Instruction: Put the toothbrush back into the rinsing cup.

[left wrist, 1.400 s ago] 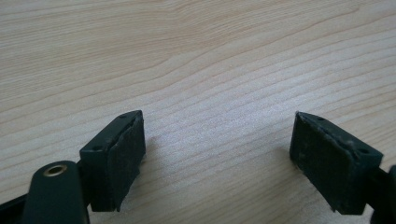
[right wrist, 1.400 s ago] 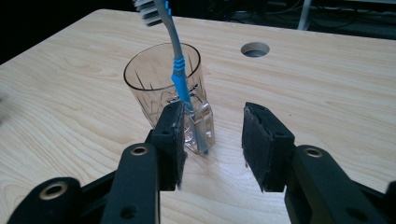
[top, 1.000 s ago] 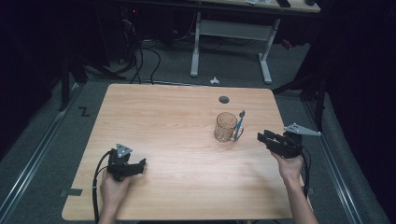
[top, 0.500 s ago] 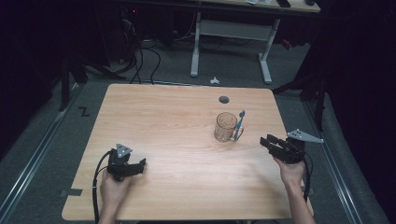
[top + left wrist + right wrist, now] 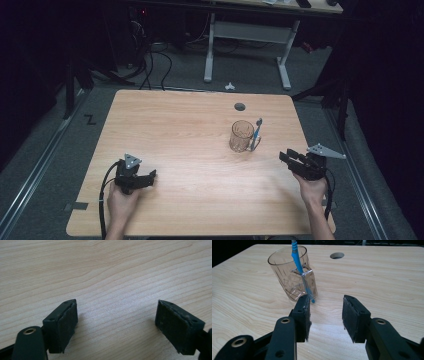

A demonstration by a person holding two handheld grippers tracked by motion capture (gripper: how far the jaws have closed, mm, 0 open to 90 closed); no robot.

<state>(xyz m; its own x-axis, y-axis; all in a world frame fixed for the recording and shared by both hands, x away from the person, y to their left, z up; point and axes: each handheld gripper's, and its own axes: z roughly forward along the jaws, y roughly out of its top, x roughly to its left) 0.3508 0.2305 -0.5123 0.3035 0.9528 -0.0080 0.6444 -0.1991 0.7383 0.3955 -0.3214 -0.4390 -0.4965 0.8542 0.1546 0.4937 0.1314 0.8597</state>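
The clear faceted glass mug (image 5: 242, 135), a blue-handled toothbrush (image 5: 257, 131) threaded through its handle, is left standing right of centre. The right gripper (image 5: 289, 158) has been drawn back toward the lower right, its jaws parted and empty, suggesting placement is finished. The left gripper (image 5: 146, 178) is held open at lower left.

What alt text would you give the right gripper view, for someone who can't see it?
A clear glass mug stands on a pale wooden table with a blue toothbrush propped upright through its handle, bristle end up. The right claw faces the mug from close by, jaws open with nothing between them. A round hole shows in the tabletop behind.
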